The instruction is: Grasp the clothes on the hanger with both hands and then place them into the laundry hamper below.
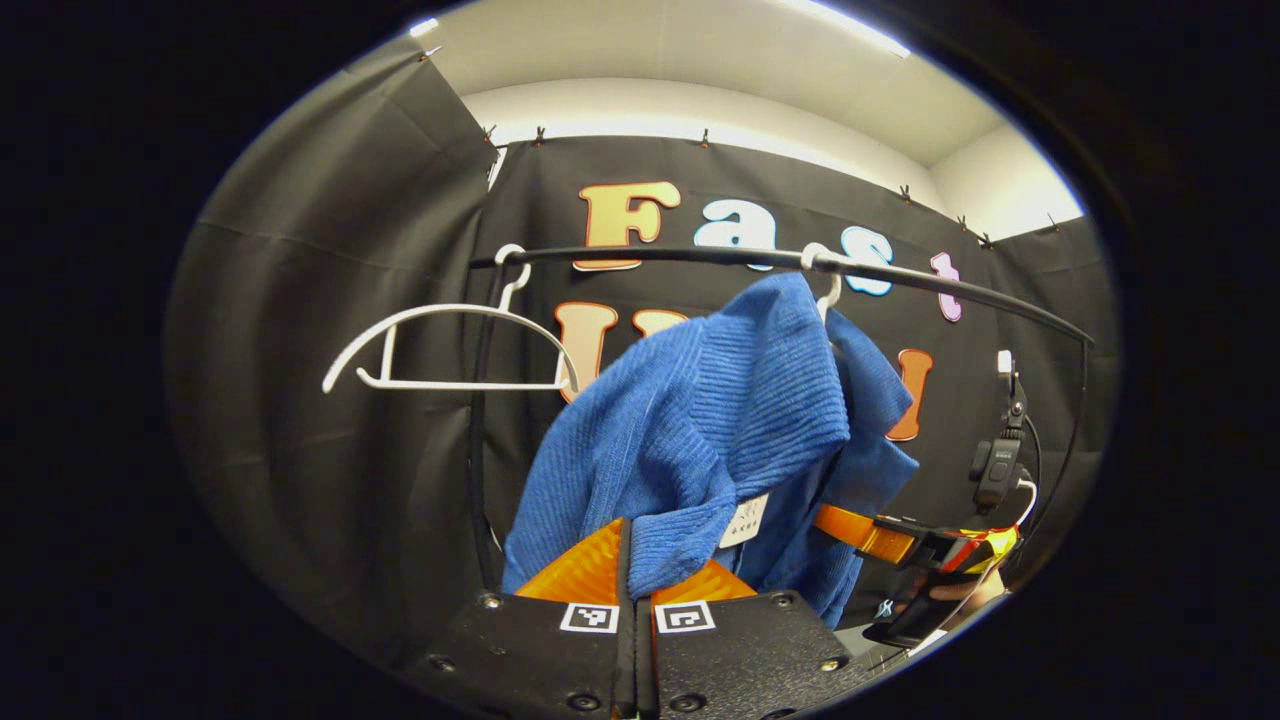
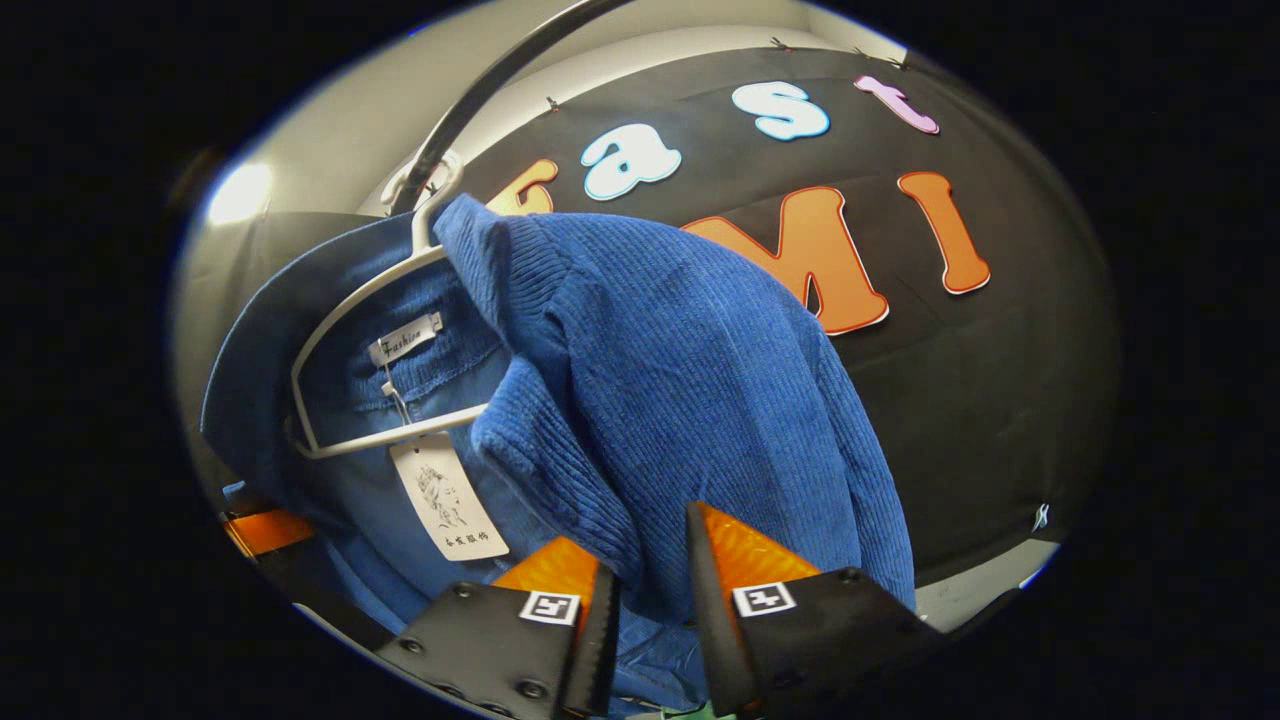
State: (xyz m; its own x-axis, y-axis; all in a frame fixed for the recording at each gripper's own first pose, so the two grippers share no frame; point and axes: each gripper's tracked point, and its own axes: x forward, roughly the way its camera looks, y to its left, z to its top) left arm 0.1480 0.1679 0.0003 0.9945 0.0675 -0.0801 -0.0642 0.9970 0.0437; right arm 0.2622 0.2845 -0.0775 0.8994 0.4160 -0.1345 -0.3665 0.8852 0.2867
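A blue ribbed garment (image 1: 720,420) hangs from a white hanger (image 2: 340,310) hooked on a black rail (image 1: 700,255). In the left gripper view my left gripper (image 1: 635,565) sits under the garment's lower left part, shut on a fold of the blue cloth. My right gripper (image 1: 835,525) comes in from the right and its fingers disappear into the garment's other side. In the right gripper view the garment (image 2: 680,380) drapes over my right gripper (image 2: 650,580), and blue cloth fills the narrow gap between its fingers. A paper tag (image 2: 445,500) dangles from the collar.
An empty white hanger (image 1: 450,345) hangs on the same rail to the left of the garment. The rail bends down into an upright post at the right, where a small black device (image 1: 1000,465) with a cable is clipped.
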